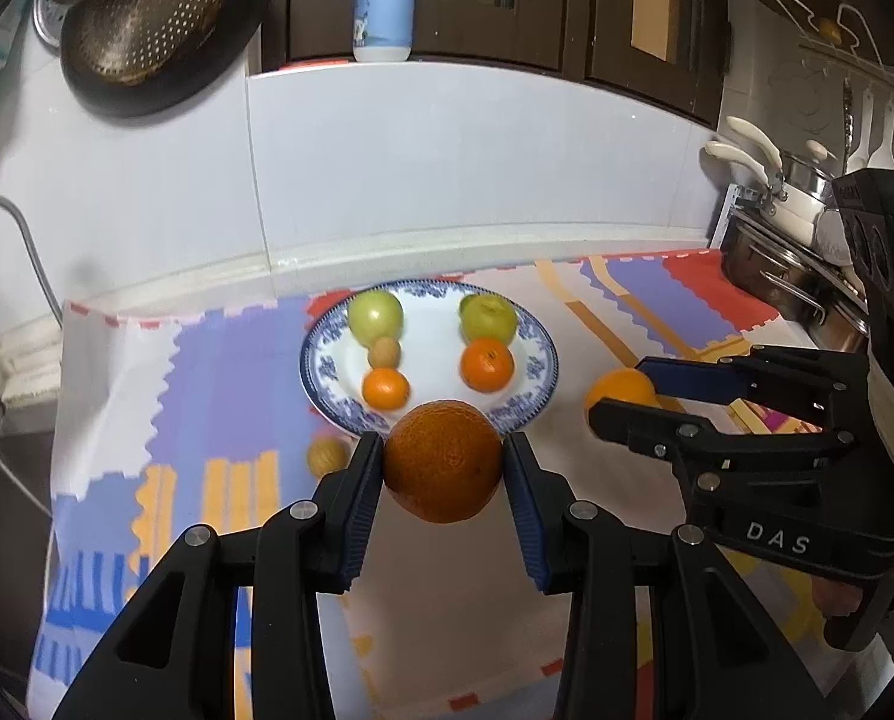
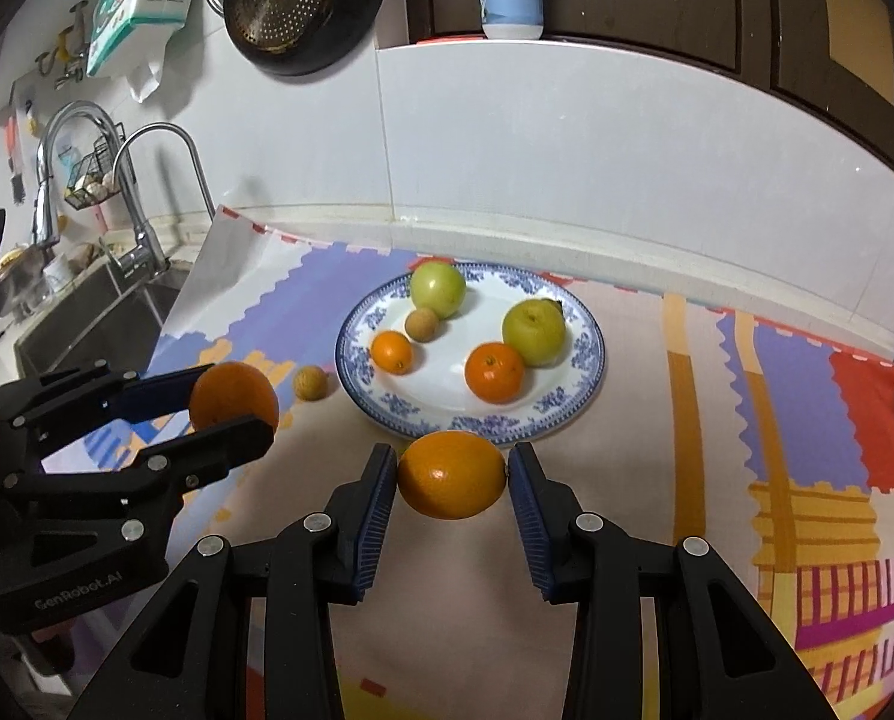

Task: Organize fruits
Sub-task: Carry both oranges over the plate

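Oranges in both grippers! Left gripper (image 1: 443, 462) clamps a dark orange (image 1: 443, 469), right gripper (image 2: 453, 474) pinches a paler orange (image 2: 452, 474), both just short of the plate (image 2: 591, 354). Round fruit set down carelessly could roll off the rim.

Under my jaws the counter wears a bright patchwork cloth (image 2: 717, 420). On the cloth sits a blue-and-white plate (image 2: 591, 354), and just beside its left rim a small brown longan (image 2: 310, 383) lies on the fabric, apart from the plate.
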Demonstrator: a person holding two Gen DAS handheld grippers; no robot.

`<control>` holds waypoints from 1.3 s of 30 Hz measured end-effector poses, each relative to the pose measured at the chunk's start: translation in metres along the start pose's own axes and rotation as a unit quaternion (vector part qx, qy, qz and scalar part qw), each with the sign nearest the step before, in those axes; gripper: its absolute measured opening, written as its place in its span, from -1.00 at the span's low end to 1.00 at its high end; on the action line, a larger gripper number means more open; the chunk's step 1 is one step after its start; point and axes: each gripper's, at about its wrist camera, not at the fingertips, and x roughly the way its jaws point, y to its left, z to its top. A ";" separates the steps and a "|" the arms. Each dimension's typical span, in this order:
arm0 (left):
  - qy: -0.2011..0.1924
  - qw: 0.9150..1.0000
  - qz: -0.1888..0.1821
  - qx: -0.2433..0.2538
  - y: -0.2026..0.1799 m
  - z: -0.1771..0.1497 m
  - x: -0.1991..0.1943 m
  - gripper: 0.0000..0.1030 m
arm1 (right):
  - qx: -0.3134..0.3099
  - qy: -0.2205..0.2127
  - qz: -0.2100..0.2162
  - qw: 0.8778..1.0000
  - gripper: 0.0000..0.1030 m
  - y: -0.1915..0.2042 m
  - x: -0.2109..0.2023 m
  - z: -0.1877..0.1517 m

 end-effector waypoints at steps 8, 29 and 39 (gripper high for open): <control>-0.004 1.000 -0.005 0.018 0.018 0.018 0.010 -0.22 | 0.001 -0.013 -0.011 1.000 -0.23 0.010 0.009 0.020; 0.032 0.998 -0.026 0.049 0.069 0.054 0.095 -0.22 | 0.018 -0.008 -0.037 0.999 -0.23 0.005 0.077 0.073; 0.058 0.996 -0.040 0.055 0.079 0.055 0.134 -0.22 | 0.033 0.013 -0.044 0.998 -0.23 -0.006 0.114 0.079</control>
